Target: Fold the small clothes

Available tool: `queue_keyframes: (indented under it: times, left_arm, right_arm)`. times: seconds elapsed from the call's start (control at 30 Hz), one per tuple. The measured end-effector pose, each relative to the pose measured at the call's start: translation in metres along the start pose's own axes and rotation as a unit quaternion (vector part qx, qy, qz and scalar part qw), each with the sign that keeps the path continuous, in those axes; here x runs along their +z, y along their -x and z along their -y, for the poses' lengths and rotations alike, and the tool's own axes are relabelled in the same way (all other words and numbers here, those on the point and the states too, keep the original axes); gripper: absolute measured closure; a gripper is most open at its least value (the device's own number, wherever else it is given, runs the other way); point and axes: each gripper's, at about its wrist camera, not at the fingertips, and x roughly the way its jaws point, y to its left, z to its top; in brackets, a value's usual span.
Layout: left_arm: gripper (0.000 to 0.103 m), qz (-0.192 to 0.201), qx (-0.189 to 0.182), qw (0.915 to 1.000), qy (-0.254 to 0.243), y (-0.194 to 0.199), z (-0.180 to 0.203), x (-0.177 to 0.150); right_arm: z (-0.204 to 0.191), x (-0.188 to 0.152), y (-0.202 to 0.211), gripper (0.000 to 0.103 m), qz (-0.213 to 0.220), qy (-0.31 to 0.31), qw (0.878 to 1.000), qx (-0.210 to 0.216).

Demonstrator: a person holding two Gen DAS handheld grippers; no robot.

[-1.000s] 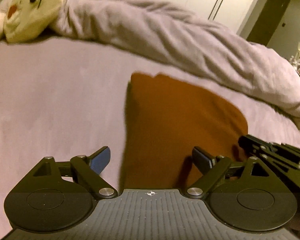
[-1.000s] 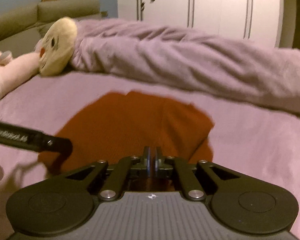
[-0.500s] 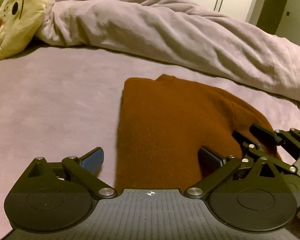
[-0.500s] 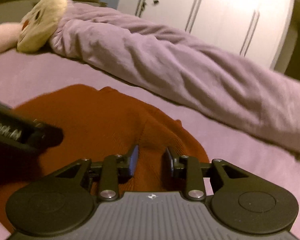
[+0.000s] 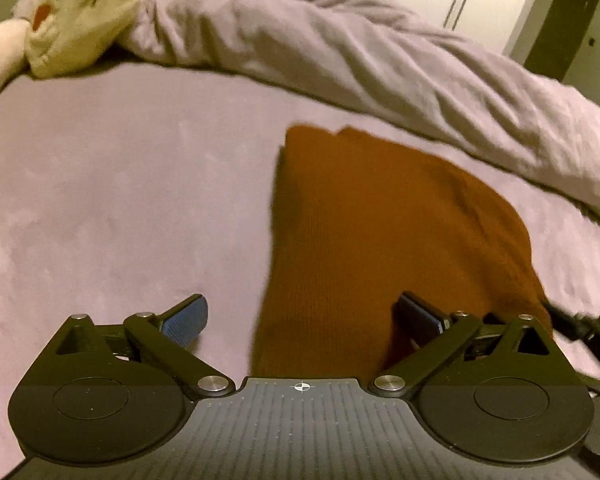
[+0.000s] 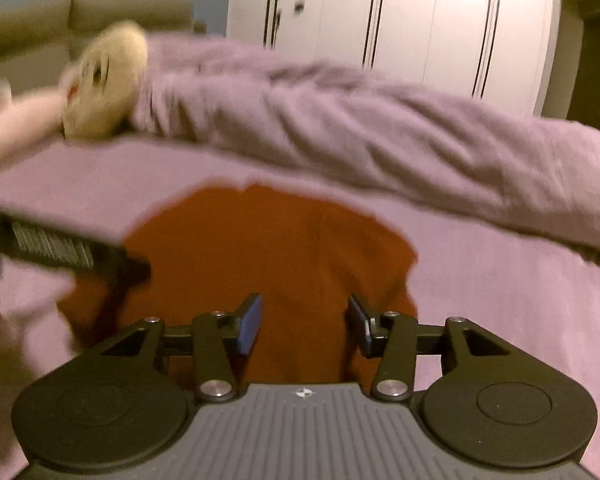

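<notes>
Left wrist view: left gripper (image 5: 302,318) with jaws spread wide, nothing between the pads. Blue ribbed pad (image 5: 185,319) over bare bed sheet (image 5: 112,208); opposite pad over the near part of the rust-brown knit garment (image 5: 364,240). Garment: fine ribbed knit, matte, folded into a rough rectangle with a straight left edge and a rounded right side, lying flat on the sheet near the middle of the bed. One raised fold ridge along the right portion. Sheet: pale lilac, smooth, slightly mottled nap. Behind the garment — rumpled lilac duvet (image 5: 380,64), soft and deeply creased, in a long roll across the bed. Cream plush toy (image 5: 84,12) at the far left, rounded head with black eye and red mouth, touching the duvet end. Black linkage of the other tool at the right edge, just beside the garment's near right corner.

Right wrist view: right gripper (image 6: 304,326) with jaws parted, holding nothing, both blue-faced pads above the garment (image 6: 268,256). Motion blur throughout; fine detail unreadable. Garment outline here broad and irregular, lobed far edge, on the lilac sheet (image 6: 500,300). Black bar of the left tool (image 6: 60,248) entering from the left, tip over the garment's left edge — contact cannot be told. Duvet roll (image 6: 360,136) and plush toy (image 6: 104,88) beyond; white wardrobe doors (image 6: 420,20) with dark vertical handles behind.
</notes>
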Motion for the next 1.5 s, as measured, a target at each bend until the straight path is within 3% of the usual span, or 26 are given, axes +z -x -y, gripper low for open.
queue_keyframes:
  times: [0.07, 0.13, 0.27, 0.5, 0.57, 0.7, 0.8, 1.07, 1.2, 1.5]
  left_arm:
    - [0.000, 0.004, 0.004, 0.9999, -0.016, -0.005, 0.004, 0.001]
    - [0.000, 0.000, 0.009, 0.9992, -0.039, -0.011, 0.008, 0.002]
    - [0.000, -0.036, -0.002, 0.9993, -0.011, -0.013, 0.001, 0.010]
    - [0.000, -0.050, 0.022, 0.9985, -0.010, 0.034, -0.003, -0.009]
    - [0.000, -0.059, 0.023, 0.9980, -0.006, 0.045, -0.002, -0.016]
    - [0.000, -0.060, 0.032, 0.9973, -0.027, 0.066, 0.002, -0.027]
    - [0.000, -0.055, 0.048, 0.9961, -0.051, 0.078, 0.007, -0.030]
    - [0.000, -0.054, 0.066, 0.9944, -0.062, 0.089, 0.011, -0.028]
    - [0.000, -0.052, 0.085, 0.9918, -0.080, 0.094, 0.014, -0.028]
    - [0.000, -0.061, 0.092, 0.9902, -0.086, 0.097, 0.010, -0.026]
  right_arm:
    - [0.009, -0.008, -0.012, 0.055, -0.033, -0.037, 0.999, 0.007]
    - [0.019, -0.006, -0.019, 0.047, -0.046, -0.074, 0.996, 0.014]
    - [0.019, -0.004, -0.025, 0.036, -0.061, -0.043, 0.997, 0.007]
    - [0.011, -0.005, 0.014, 0.026, -0.099, -0.053, 0.994, -0.016]
    - [0.009, -0.013, 0.027, 0.015, -0.123, -0.064, 0.990, -0.013]
    - [0.003, -0.021, 0.041, 0.005, -0.171, -0.090, 0.981, 0.001]
    - [-0.005, -0.022, 0.053, 0.004, -0.192, -0.090, 0.977, 0.005]
    - [-0.013, -0.006, 0.074, 0.004, -0.185, -0.098, 0.978, 0.019]
    - [-0.014, -0.001, 0.071, 0.004, -0.204, -0.097, 0.974, -0.007]
    - [-0.023, 0.010, 0.072, 0.004, -0.201, -0.097, 0.975, -0.015]
